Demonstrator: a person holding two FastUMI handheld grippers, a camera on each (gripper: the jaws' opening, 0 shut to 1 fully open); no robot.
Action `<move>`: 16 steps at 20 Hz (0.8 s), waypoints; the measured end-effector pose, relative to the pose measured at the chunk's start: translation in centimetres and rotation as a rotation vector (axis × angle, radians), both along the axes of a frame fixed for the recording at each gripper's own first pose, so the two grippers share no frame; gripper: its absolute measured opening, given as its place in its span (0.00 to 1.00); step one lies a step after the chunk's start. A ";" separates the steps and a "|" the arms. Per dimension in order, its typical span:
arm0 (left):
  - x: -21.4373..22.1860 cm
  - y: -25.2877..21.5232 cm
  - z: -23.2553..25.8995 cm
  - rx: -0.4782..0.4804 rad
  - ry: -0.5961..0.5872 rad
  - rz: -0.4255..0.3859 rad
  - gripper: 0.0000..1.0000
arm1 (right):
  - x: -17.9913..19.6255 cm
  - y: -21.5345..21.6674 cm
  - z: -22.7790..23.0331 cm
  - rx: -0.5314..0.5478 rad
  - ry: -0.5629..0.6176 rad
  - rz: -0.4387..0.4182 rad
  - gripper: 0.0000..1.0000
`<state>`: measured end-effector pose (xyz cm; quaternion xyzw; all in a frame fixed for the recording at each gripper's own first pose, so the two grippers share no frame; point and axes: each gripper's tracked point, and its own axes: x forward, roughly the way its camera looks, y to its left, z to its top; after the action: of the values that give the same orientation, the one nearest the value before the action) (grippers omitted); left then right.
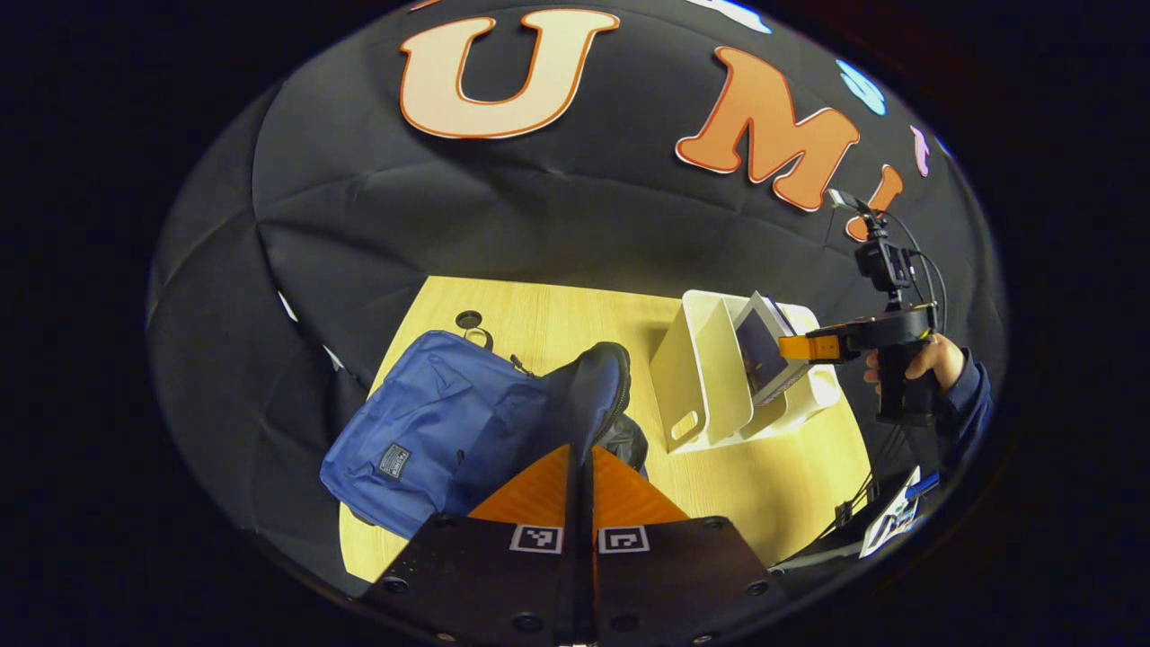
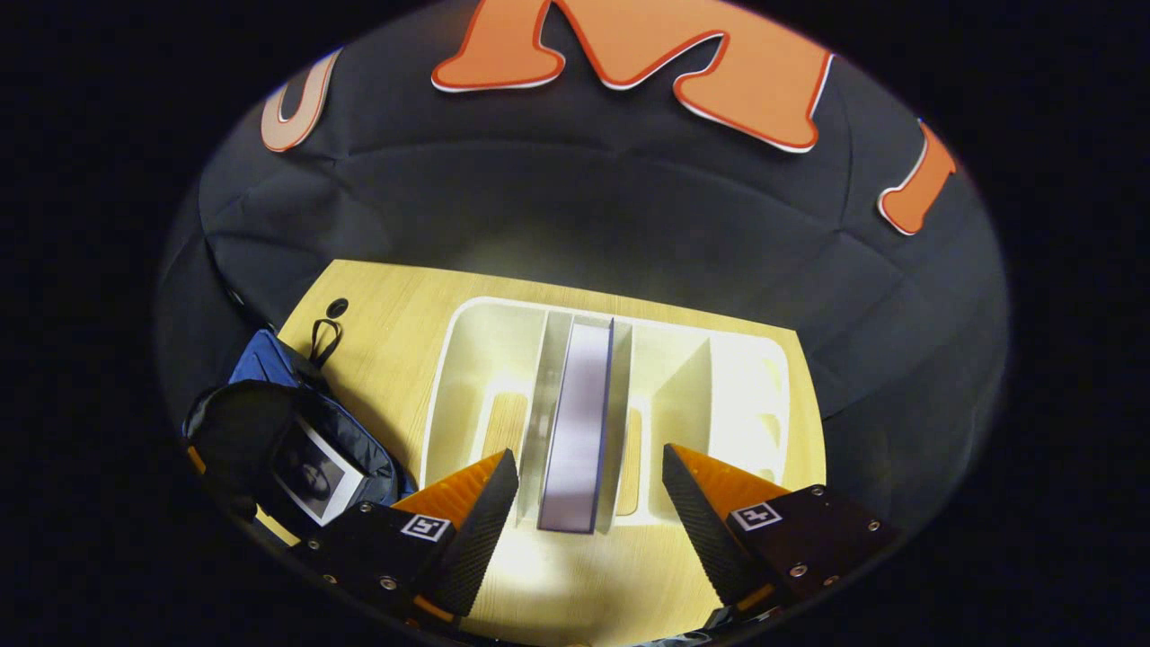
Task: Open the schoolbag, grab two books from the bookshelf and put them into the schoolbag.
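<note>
The left gripper has its fingers pressed together, pinching the schoolbag's flap. The right gripper is spread wide, fingers apart. In the left gripper view, a hand in a dark sleeve grips its handle, held level.

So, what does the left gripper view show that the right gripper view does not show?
Left gripper view: a hand holding the right gripper at the book in the rack, and the left gripper with its fingers shut on the raised flap of the bag. Right gripper view: another book lying inside the open bag, and the rack's dividers seen from the front, with open fingers on either side of the standing book. Both: the table, bag, rack and standing book.
</note>
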<state>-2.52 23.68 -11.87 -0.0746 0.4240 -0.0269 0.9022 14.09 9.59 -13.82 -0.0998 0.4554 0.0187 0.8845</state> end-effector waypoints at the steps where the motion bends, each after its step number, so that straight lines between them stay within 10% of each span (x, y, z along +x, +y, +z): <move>1: 0.0 -0.1 0.0 -0.004 0.000 0.001 0.00 | 0.5 0.3 -0.4 -0.002 0.017 0.002 0.97; 7: 0.1 -0.1 -0.2 -0.007 0.000 0.003 0.01 | 2.6 0.2 -3.1 -0.014 0.116 -0.009 0.92; 12: -0.1 0.0 -0.4 -0.010 0.001 0.006 0.01 | 2.3 -0.2 -5.3 -0.019 0.201 -0.004 0.55; 15: -0.1 -0.3 -0.4 -0.009 0.003 0.005 0.01 | 1.5 0.6 -5.1 0.020 0.233 0.005 0.51; 16: -0.1 -0.3 -0.4 -0.010 0.003 0.003 0.01 | 1.2 0.6 -5.0 0.029 0.244 0.005 0.31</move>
<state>-2.65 23.35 -12.25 -0.0798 0.4250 -0.0274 0.9012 15.33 10.24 -18.86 -0.0849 0.5590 0.0394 0.8238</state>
